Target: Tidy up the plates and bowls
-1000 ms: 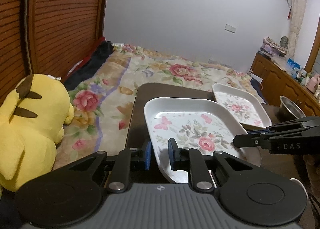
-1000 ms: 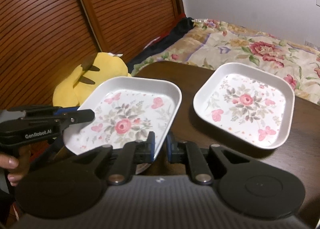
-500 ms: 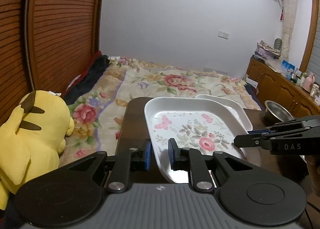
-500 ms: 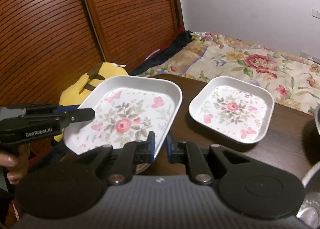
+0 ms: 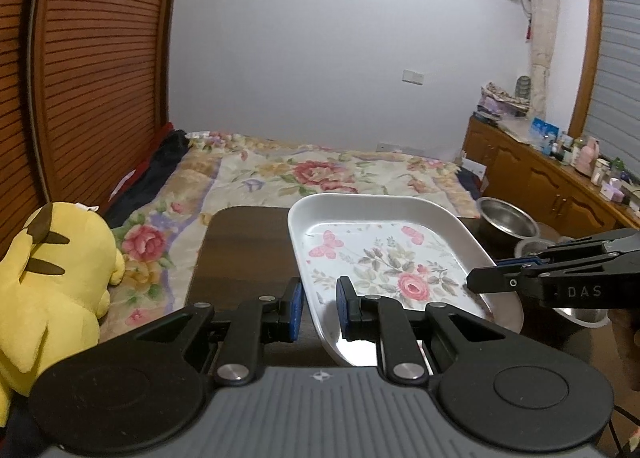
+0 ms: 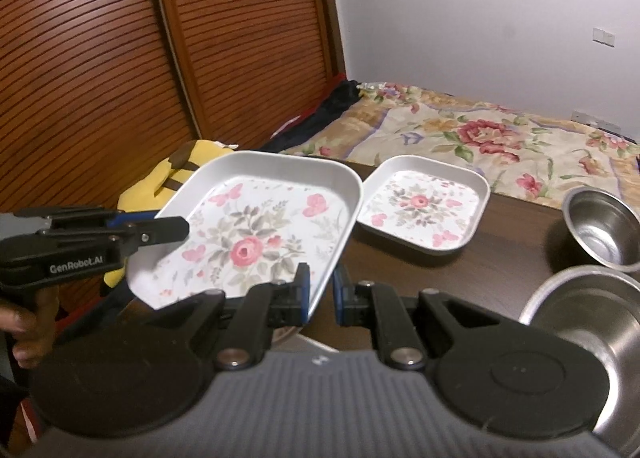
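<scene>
Between the two grippers, a floral plate hangs above the table, pinched on opposite edges: the left gripper clamps its left rim and the right gripper its right rim, each with blue pads closed on the wall of the dish. Over the last second the pair has lifted it higher and drawn it back; the second plate, which a second ago sat close in front, now lies farther off on the table, partly behind the held one. That suggests the carry toward stacking is under way, with the drop still to come.

The held plate is a rounded rectangle, face up, tilted slightly with its far edge raised. Its long axis runs away from the person, toward the second plate and the bed beyond. Right of the second plate stand two steel bowls, untouched.
</scene>
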Action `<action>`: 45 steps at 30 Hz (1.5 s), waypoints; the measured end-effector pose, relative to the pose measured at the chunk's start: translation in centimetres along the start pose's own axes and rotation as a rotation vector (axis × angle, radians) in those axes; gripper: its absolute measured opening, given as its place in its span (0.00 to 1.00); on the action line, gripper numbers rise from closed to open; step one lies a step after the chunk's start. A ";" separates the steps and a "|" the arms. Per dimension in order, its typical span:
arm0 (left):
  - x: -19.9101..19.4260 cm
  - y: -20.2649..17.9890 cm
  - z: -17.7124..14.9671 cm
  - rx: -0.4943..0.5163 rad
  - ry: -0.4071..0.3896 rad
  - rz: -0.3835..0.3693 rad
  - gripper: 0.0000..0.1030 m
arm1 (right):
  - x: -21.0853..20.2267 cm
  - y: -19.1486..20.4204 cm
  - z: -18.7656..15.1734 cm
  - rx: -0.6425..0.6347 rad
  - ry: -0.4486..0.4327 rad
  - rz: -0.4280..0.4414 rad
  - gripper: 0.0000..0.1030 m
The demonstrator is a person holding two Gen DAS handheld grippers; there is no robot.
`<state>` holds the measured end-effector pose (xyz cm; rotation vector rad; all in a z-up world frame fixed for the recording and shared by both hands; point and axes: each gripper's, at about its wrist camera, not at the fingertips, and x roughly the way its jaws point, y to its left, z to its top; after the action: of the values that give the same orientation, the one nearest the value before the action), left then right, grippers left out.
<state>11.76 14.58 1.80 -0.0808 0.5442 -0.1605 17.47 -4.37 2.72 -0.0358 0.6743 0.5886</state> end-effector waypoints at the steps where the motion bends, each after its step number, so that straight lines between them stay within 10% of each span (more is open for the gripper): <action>1: -0.2 -0.2 -0.1 0.002 -0.001 -0.004 0.19 | -0.4 0.0 -0.3 0.000 -0.003 -0.004 0.13; 45: -1.9 -4.6 -6.4 0.047 0.097 -0.050 0.19 | -3.8 -1.0 -9.3 0.097 -0.013 -0.029 0.13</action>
<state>6.22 10.22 -2.09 -0.0409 0.6354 -0.2266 10.25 -9.16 -2.45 0.0490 0.6877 0.5277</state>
